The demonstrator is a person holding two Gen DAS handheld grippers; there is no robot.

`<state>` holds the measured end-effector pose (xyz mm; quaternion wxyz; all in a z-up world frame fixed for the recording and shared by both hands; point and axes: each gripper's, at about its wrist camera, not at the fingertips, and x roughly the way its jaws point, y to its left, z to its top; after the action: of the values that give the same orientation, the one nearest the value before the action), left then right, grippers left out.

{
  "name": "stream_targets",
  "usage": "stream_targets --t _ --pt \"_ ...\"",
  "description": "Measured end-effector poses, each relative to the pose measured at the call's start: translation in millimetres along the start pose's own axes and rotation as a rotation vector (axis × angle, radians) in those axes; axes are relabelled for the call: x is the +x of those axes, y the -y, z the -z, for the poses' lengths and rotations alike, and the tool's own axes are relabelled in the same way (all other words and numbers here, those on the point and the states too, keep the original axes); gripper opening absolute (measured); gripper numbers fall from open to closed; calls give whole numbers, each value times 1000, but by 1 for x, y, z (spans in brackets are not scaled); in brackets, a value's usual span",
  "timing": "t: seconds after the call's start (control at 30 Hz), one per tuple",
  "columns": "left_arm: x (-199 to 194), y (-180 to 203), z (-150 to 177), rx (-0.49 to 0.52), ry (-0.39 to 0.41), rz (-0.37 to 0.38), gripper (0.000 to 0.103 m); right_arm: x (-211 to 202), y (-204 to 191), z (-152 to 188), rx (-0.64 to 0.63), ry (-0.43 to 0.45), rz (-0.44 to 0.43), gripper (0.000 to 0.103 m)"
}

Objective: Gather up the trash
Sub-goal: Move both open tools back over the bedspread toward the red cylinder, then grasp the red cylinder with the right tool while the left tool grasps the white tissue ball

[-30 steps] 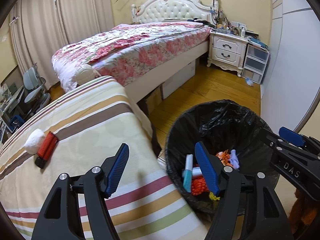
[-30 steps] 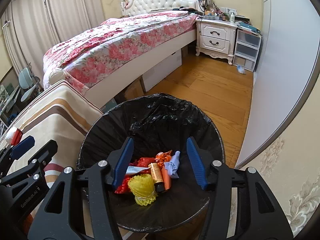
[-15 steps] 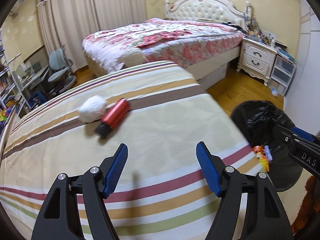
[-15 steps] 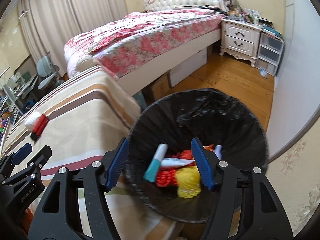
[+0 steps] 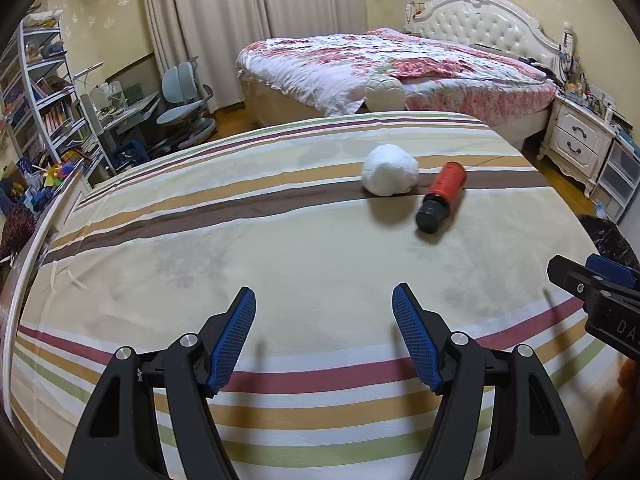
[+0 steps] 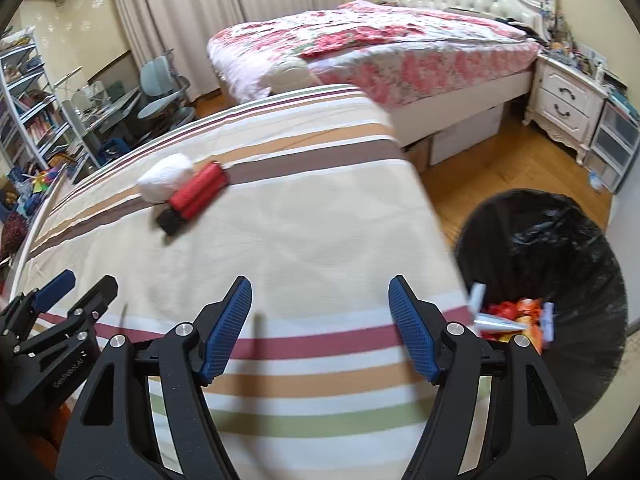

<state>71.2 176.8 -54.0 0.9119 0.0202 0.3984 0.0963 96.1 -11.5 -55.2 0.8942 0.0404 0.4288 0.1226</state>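
A crumpled white paper ball (image 5: pixel 390 169) (image 6: pixel 166 178) and a red bottle with a black cap (image 5: pixel 442 196) (image 6: pixel 194 196) lie side by side on the striped sheet (image 5: pixel 280 240). My left gripper (image 5: pixel 324 312) hovers open over the sheet, well short of both, nothing between its fingers. My right gripper (image 6: pixel 320 304) is over the sheet's right part, its jaws opening and empty. The black-lined bin (image 6: pixel 560 264) stands on the floor to the right, holding several pieces of trash (image 6: pixel 516 320). Each gripper shows at the edge of the other's view.
A flowered bed (image 5: pixel 400 68) with a white headboard stands behind. A white nightstand (image 5: pixel 576 140) and plastic drawers (image 6: pixel 616 144) are at the right. Desk, chairs (image 5: pixel 184 92) and shelves (image 5: pixel 36 92) crowd the left. Wooden floor (image 6: pixel 500 168) lies between bed and bin.
Both grippers have swung left from above the bin to above the striped sheet. The right jaws have widened. The ball and bottle now sit nearer the middle of both views.
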Motion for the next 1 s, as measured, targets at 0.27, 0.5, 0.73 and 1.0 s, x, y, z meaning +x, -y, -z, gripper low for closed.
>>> stream_targets --t 0.27,0.5,0.73,1.0 --pt "7 -43 4 -54 -19 -38 69 18 -57 -7 -69 -16 -25 76" --pt "11 -66 6 -92 -26 -45 69 32 -82 -19 -87 -18 -1 78" --pt "16 -72 3 -108 -30 -33 69 49 -84 -39 -55 -17 33 78" --pt "16 -75 4 -117 -33 -13 69 52 -79 -42 -59 -19 47 78"
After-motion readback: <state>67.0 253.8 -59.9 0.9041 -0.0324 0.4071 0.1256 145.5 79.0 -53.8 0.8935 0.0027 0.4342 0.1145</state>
